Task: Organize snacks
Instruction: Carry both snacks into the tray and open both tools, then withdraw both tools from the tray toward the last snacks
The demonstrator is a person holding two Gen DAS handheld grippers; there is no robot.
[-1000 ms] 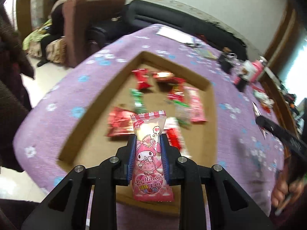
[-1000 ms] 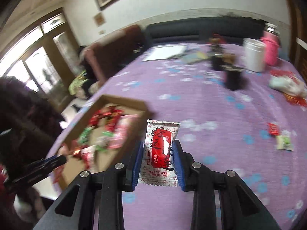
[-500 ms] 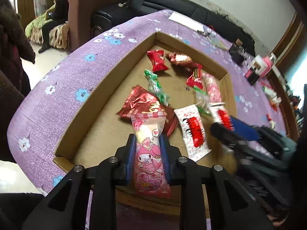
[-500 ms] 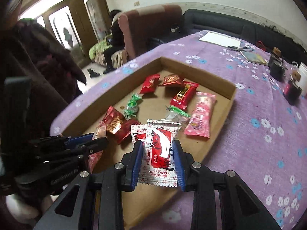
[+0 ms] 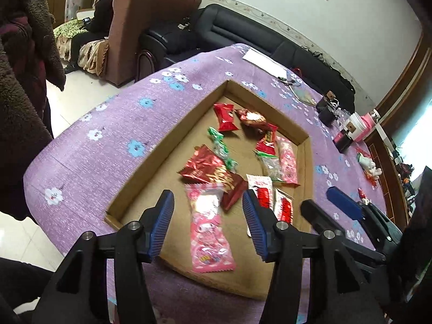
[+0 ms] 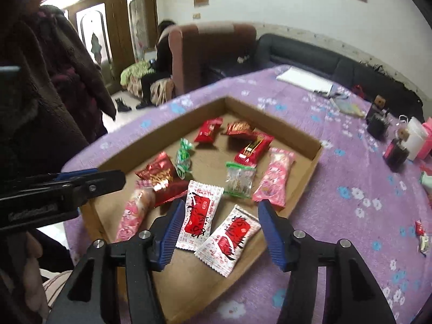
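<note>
A: Where was the pink packet (image 5: 209, 229) lying?

B: Inside the cardboard tray (image 5: 172, 135), near its front edge, flat on the tray floor. Its long axis ran from the near rim toward the far corner, with the striped crimped end pointing away from the camera. It lay between the fingers of the left tool (image 5: 208, 220), whose jaws were opening; the pads stood clear of it on both sides.

A: And the right tool (image 6: 218, 229)?

B: Its jaws were opening too. A white packet with a red label (image 6: 229, 239) lay in the tray between and below them, untouched. It pointed on a slant, one end toward the near rim and the other up to the right. A second white packet (image 6: 199, 214) lay just beside it on the left, its long axis nearly straight away from the camera.

A: What was hard to see?

B: In the left view the left tool's right finger covered part of both white packets. The print on the pink packet was blurred. In the right view the left tool covered the tray's near left corner. The small wrappers (image 6: 421, 235) on the purple cloth of the desk (image 6: 351, 189) were too small to read.
</note>
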